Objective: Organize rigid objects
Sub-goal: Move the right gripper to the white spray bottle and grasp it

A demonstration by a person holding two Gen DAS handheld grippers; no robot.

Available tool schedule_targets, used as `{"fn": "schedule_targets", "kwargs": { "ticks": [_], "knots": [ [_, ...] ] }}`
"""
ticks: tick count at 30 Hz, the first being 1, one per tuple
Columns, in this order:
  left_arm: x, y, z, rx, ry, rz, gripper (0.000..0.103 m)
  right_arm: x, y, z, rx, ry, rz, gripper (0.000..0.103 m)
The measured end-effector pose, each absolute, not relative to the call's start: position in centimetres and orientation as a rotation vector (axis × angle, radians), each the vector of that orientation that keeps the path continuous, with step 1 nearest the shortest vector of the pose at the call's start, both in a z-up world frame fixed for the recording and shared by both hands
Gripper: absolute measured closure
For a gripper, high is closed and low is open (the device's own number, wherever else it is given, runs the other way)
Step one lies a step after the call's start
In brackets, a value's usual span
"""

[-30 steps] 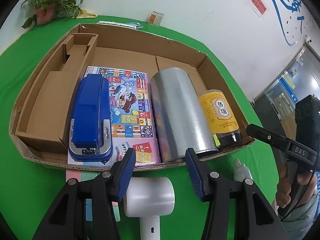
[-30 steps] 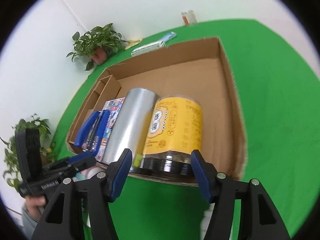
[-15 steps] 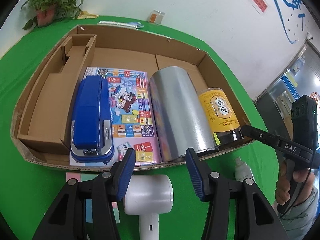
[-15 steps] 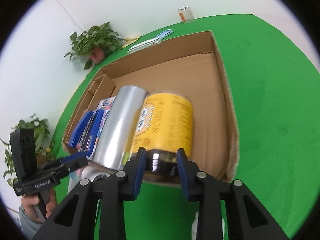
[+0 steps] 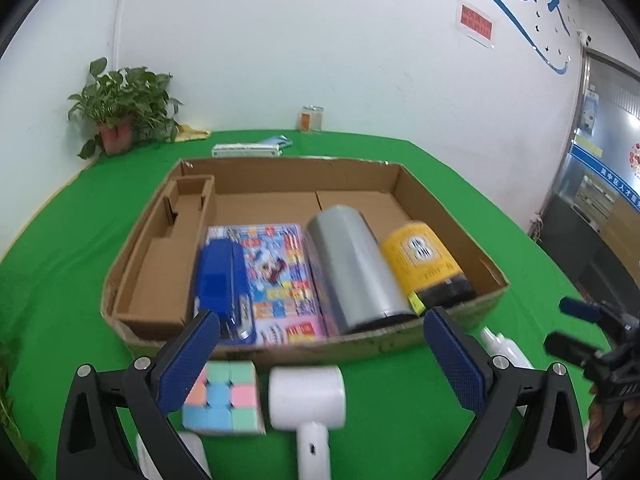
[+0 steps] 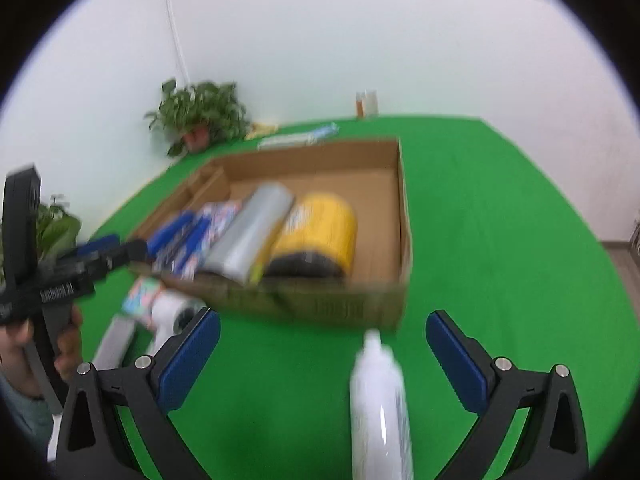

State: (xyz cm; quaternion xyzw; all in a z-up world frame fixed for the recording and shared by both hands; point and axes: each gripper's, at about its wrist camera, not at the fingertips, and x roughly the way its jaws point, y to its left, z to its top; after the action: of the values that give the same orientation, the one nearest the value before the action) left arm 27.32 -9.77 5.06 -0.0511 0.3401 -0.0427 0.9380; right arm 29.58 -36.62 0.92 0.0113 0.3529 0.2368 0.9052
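On green tablecloth [image 5: 60, 248], cardboard box [image 5: 448, 216]

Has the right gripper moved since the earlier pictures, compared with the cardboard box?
Yes. The right gripper has pulled back from the cardboard box; its opening jaws now frame a white bottle.

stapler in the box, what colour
Blue stapler, clearest in the left wrist view.

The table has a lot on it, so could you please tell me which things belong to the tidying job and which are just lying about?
Job:
cardboard box
stapler
picture book
silver can
yellow jar
cube
white device
white bottle

Lying about:
potted plant
glass jar
wall sign
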Motion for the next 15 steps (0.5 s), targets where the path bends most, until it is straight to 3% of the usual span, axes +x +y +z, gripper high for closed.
{"fn": "schedule_targets", "kwargs": {
  "ticks": [6, 9, 11, 13, 15],
  "knots": [
    [24.1, -11.5, 2.4, -0.120, 0.780, -0.122, 0.000, 25.8, -39.7, -2.9, -0.016, 0.834, 0.422, 0.004],
    [23.1, -12.4, 1.0, -0.156, 0.836, -0.162, 0.000, 24.7, -40.8, -4.3, -0.014, 0.878, 0.388, 0.027],
    [22.6, -13.1, 0.1, -0.175, 0.884, -0.182, 0.000, 24.1, -41.0, -5.5, -0.039, 0.904, 0.347, 0.049],
    [22.4, -13.7, -0.6, -0.198, 0.927, -0.220, 0.001, 23.3, -41.2, -6.0, -0.035, 0.898, 0.333, 0.059],
    [22.3, -14.1, -1.0, -0.220, 0.955, -0.256, 0.001, 23.0, -40.9, -6.0, -0.027, 0.889, 0.320, 0.060]
  ]
}}
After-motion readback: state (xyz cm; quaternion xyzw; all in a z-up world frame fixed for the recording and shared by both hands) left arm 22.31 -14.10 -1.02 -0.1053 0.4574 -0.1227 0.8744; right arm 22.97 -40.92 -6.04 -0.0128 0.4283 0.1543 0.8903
